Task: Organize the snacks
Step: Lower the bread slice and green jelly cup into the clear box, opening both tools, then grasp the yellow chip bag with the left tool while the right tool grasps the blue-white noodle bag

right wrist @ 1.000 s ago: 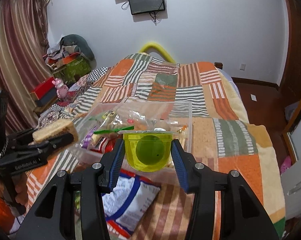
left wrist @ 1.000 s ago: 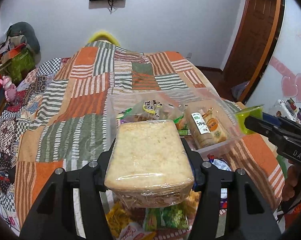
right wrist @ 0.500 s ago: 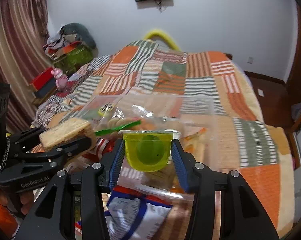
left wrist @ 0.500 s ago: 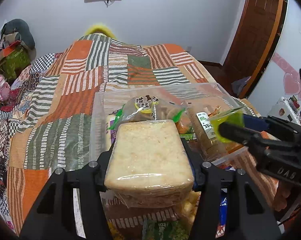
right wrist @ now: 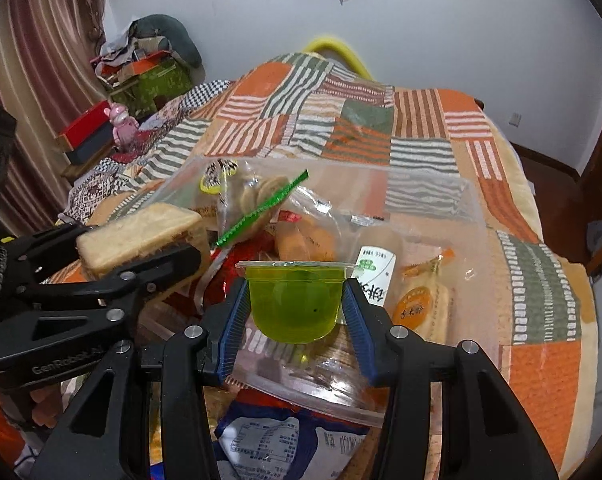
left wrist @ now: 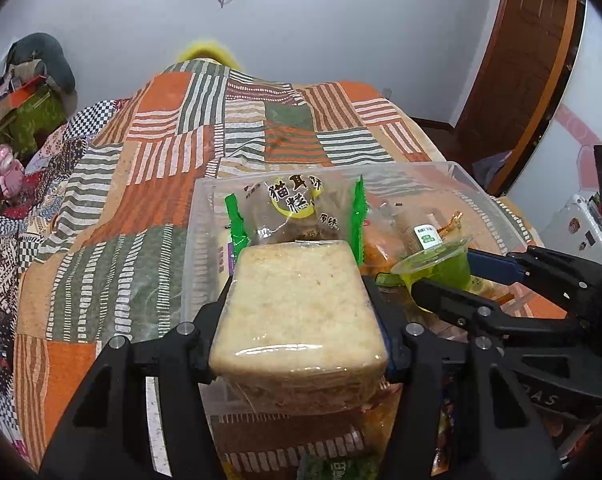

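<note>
Holding a wrapped cake slice [left wrist: 297, 308] in the left tool [left wrist: 301, 316] and a green jelly cup [right wrist: 295, 304] in the right tool [right wrist: 297, 312], both clamped snug over the clear bin [right wrist: 425, 196] on the bed [left wrist: 141, 184]. Bin's already got several packets; a few bags [right wrist: 261, 444] are left outside nearer me.

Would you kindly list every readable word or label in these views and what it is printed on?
"GenRobot.AI": side of the black left gripper.
"DAS", seen upside down: body of the black right gripper.
"猫耳酥糕": yellow label on the clear green-edged biscuit bag.
Blue-white packet's table: too small.
</note>
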Demonstrator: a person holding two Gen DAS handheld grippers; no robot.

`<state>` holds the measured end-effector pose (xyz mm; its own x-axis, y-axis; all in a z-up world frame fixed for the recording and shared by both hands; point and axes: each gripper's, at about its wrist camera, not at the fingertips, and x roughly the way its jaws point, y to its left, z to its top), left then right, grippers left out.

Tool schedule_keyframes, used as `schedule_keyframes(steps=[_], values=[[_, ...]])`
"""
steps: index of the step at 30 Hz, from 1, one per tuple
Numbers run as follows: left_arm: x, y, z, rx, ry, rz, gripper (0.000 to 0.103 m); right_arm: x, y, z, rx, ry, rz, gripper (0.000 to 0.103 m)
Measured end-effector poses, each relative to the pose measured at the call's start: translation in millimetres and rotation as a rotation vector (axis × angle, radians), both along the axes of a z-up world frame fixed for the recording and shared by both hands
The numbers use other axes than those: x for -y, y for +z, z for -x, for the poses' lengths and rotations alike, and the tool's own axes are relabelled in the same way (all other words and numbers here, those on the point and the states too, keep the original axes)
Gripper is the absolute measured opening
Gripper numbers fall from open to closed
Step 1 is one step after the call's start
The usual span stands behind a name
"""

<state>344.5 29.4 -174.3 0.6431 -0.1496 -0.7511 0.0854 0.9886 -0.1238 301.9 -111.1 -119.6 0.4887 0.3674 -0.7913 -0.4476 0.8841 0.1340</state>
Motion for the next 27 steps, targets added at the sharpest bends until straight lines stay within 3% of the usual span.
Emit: schedule_keyframes(steps=[9,17,27], values=[[-8,19,14,0.027,0.013,0.030,0.072,3,11,9,0.026,0.008,0.012,0.052],[-18,42,44,0.076,0.016,0.008,0.079,17,32,25,0.060,-0.016,-0.029,0.062],[-38,20,80,0.001,0.037,-0.006,0.083,18,17,54,0.013,-0.023,-0.029,0.067]])
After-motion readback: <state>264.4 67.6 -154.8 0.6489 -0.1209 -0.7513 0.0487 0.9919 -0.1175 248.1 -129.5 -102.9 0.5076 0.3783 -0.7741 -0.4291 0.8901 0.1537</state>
